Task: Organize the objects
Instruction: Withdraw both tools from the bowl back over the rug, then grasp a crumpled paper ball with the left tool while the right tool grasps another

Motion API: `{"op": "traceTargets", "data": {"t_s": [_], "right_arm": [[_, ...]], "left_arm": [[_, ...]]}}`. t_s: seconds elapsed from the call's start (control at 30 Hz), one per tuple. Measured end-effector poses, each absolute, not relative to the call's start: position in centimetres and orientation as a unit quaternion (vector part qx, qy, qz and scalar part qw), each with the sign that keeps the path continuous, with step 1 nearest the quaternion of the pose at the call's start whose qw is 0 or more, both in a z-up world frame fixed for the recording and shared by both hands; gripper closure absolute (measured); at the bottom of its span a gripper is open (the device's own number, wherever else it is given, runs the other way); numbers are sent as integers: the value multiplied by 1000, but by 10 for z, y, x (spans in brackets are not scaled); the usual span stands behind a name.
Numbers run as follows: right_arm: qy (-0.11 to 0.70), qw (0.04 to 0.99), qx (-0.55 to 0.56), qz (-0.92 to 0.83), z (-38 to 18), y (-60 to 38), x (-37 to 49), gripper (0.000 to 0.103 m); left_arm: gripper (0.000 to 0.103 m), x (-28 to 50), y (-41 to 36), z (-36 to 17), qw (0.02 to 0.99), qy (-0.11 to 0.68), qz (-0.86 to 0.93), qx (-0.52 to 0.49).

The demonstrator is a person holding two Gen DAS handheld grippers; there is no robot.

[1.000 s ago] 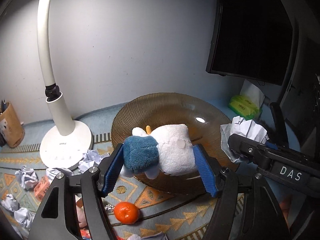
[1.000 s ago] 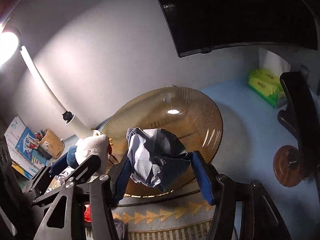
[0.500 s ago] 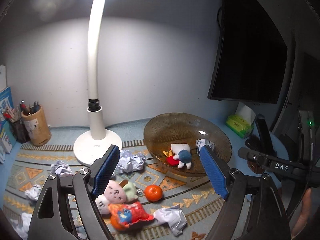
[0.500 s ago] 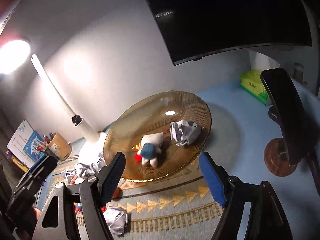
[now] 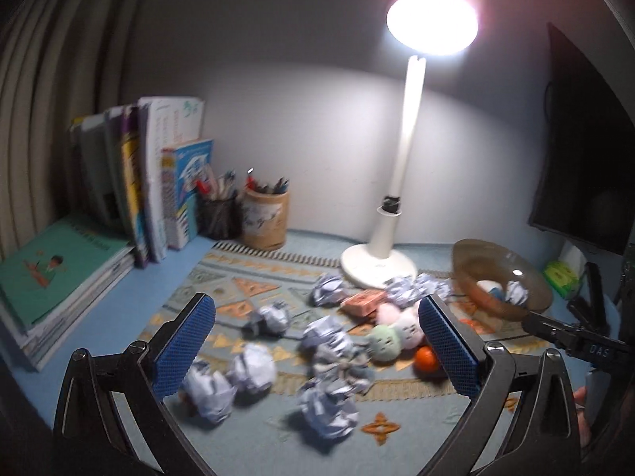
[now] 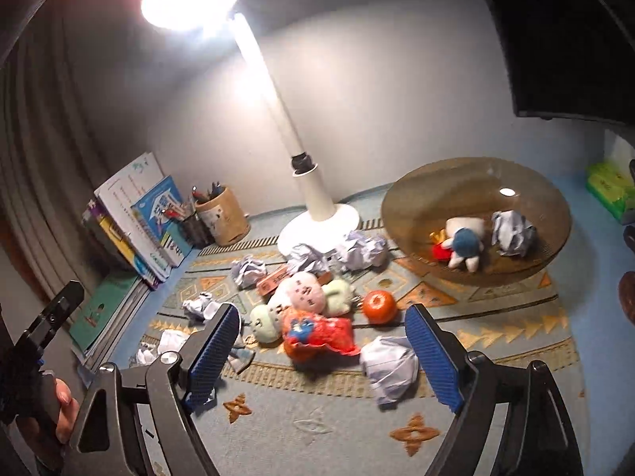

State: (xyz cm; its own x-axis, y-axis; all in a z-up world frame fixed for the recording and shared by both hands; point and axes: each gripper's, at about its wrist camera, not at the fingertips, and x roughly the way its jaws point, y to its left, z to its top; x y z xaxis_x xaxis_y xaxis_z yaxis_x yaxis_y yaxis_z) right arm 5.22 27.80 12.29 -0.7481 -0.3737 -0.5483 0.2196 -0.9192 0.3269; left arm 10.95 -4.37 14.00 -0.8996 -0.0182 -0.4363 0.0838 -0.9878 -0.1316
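Where lamplight falls: patterned mat [image 6: 496,329], crumpled paper [image 6: 391,365].

paper balls [image 5: 328,408] crowding mat centre, apparently bare near edge [image 6: 317,428]

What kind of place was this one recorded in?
Most likely a home study desk: a lit desk lamp, upright books beside pen cups against the wall, and a dark monitor at the right.

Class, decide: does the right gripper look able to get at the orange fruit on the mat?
Probably yes. The right gripper is open and empty, and the orange fruit lies exposed just ahead; only the red packet crowds one side.
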Motion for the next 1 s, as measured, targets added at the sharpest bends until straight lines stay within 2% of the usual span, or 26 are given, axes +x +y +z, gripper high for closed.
{"op": "traceTargets", "data": {"t_s": [0.17,0.3,0.67,0.83,1.0], "right_arm": [[-78,171,325,-927,70,228,56,18],[-31,160,334,-928,44,204,55,18],[1,164,355,-920,37,190,48,18],[-32,259,401,-878,40,151,44,18],[-4,300,416,-858,35,98,37,18]], "left_arm": [[1,116,-92,77,73,109,-954,271],[1,112,-110,48,91,113,-946,289],[1,101,-119,31,77,124,-933,328],[1,87,-126,26,18,69,-922,382],[1,75,-142,23,-4,96,-914,395]]}}
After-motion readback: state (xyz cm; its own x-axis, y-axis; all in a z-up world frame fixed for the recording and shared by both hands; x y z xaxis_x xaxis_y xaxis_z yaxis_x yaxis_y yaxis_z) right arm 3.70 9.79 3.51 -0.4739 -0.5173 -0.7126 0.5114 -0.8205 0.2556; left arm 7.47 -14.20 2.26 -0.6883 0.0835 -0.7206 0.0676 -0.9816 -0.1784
